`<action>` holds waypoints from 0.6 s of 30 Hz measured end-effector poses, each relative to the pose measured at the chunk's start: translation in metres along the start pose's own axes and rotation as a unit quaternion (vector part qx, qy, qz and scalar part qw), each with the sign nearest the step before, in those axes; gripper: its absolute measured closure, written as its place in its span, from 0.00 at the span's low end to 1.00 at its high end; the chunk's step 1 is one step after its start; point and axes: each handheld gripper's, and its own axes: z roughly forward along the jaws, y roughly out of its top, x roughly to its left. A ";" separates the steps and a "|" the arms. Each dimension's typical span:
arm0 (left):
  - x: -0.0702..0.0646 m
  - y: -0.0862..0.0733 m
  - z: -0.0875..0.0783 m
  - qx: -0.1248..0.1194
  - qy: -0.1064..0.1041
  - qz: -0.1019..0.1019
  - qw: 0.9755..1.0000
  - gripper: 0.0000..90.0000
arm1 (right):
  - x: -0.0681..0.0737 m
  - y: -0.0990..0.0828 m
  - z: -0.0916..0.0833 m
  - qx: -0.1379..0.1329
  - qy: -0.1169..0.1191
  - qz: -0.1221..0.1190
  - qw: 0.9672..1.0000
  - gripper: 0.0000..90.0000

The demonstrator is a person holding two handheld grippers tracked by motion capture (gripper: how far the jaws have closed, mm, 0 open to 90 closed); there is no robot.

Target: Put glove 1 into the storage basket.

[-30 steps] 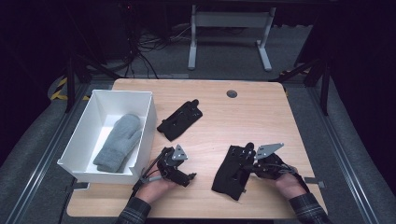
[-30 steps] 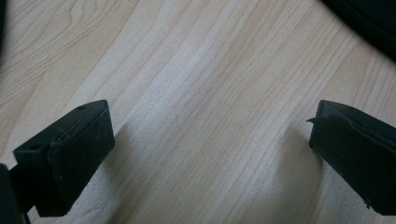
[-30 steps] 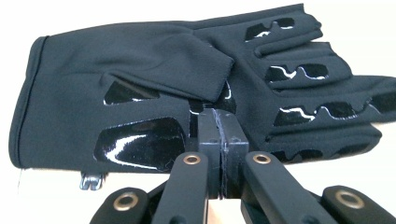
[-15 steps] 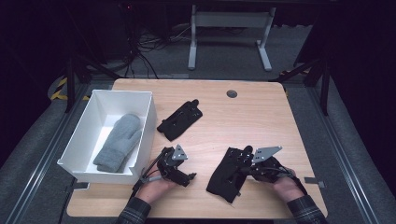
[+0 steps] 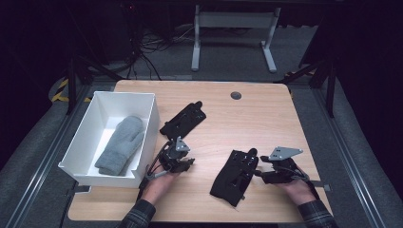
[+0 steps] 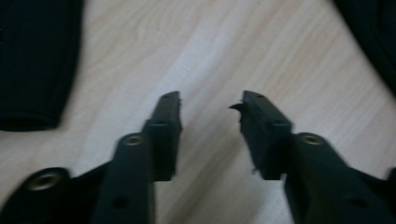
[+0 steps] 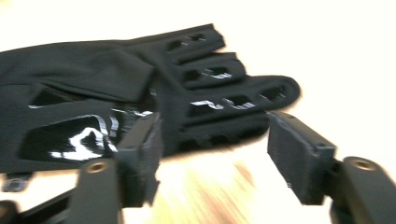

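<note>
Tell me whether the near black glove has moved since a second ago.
Yes. The near black glove has slid toward the table's near edge and slightly left; the right tool, jaws just opening, has let it go.

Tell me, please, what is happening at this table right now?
A person works two handheld grippers over gloves on a wooden table. The right gripper has just opened, letting go of the near black glove. The left gripper, jaws narrowing on nothing, sits near the far black glove. A grey mitten lies in the white box.

Bin (image 5: 90, 142) sat at desk's (image 5: 266, 109) left edge w/ mitten (image 5: 121, 145) in it. One glove (image 5: 183, 121) lay mid-desk beside bin; other glove (image 5: 235, 175) near front edge.
</note>
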 end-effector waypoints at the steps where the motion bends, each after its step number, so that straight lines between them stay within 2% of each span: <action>1: 0.003 0.003 -0.001 -0.001 0.000 -0.009 1.000 0.82 | -0.002 -0.002 -0.001 -0.001 -0.002 0.003 1.000 0.37; 3: 0.007 0.010 0.000 0.005 0.010 -0.015 1.000 0.94 | -0.005 -0.006 -0.003 -0.002 -0.009 0.012 1.000 0.36; 5: 0.013 0.016 0.003 -0.002 0.013 -0.029 0.999 0.99 | -0.007 -0.010 -0.006 -0.002 -0.012 0.018 1.000 0.35; 7: 0.018 0.021 0.007 0.003 0.025 -0.036 0.999 1.00 | -0.009 -0.012 -0.007 -0.001 -0.014 0.021 1.000 0.35; 8: 0.022 0.025 0.010 -0.002 0.037 -0.042 0.998 1.00 | -0.010 -0.014 -0.008 0.000 -0.016 0.023 1.000 0.35; 9: 0.026 0.027 0.013 -0.001 0.039 -0.049 0.998 1.00 | -0.011 -0.015 -0.009 0.001 -0.017 0.025 1.000 0.35; 11: 0.031 0.031 0.016 0.005 0.056 -0.051 0.997 1.00 | -0.012 -0.017 -0.009 0.000 -0.017 0.027 0.999 0.34; 12: 0.035 0.033 0.018 -0.001 0.064 -0.058 0.996 1.00 | -0.012 -0.017 -0.010 0.000 -0.017 0.028 0.999 0.34; 15: 0.046 0.037 0.022 0.000 0.077 -0.073 0.994 1.00 | -0.013 -0.018 -0.010 -0.002 -0.017 0.029 0.999 0.34; 18: 0.053 0.042 0.025 -0.010 0.090 -0.076 0.993 1.00 | -0.014 -0.017 -0.009 -0.002 -0.015 0.028 1.000 0.34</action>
